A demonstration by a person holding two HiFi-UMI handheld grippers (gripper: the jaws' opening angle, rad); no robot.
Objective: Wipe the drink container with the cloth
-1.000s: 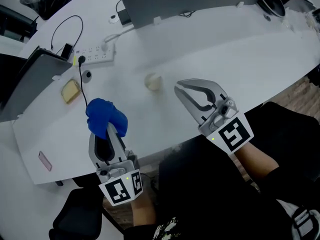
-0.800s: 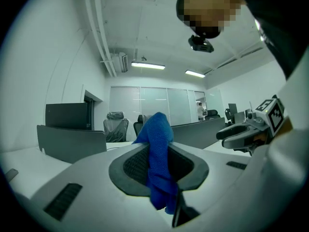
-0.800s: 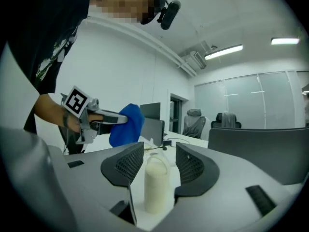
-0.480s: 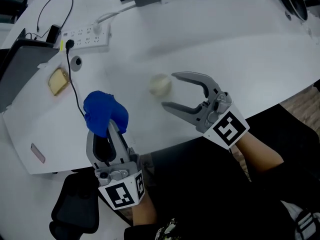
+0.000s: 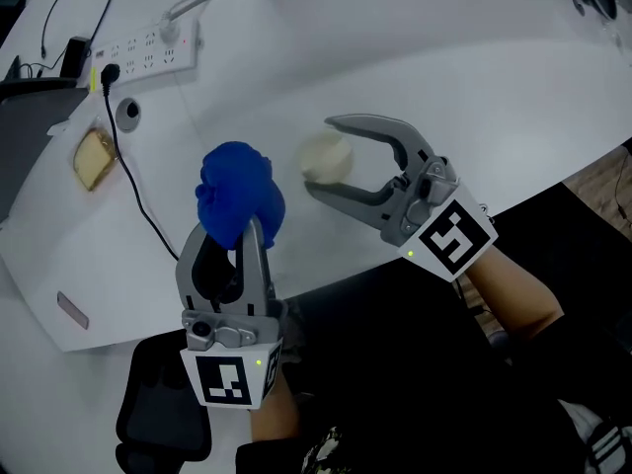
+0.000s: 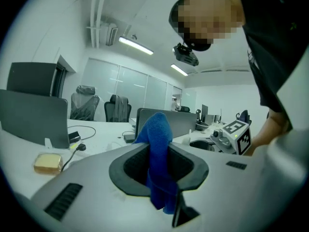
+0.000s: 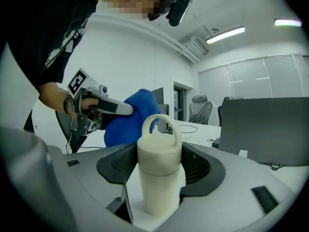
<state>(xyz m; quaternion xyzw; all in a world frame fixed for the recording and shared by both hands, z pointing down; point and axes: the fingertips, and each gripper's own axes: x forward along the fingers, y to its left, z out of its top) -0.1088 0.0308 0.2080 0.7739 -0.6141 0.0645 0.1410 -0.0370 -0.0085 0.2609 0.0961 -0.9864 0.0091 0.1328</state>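
Cloth [image 5: 237, 188], blue and bunched, sits clamped in the closed jaws of our left gripper [image 5: 240, 233], nearest us above the white table [image 5: 444, 77]. Just beyond, our right gripper [image 5: 321, 156] has just been opening. Its jaws stand wide around the cream drink container [image 7: 158, 178], which stands upright on the table between them, ungripped. Farther back lies a power strip [image 5: 143, 45].

Standing on the table [image 5: 464, 77]: drink container [image 5: 326, 156]. Just left of the container, cloth [image 5: 237, 191]. Farther left and behind the container, power strip [image 5: 138, 49].
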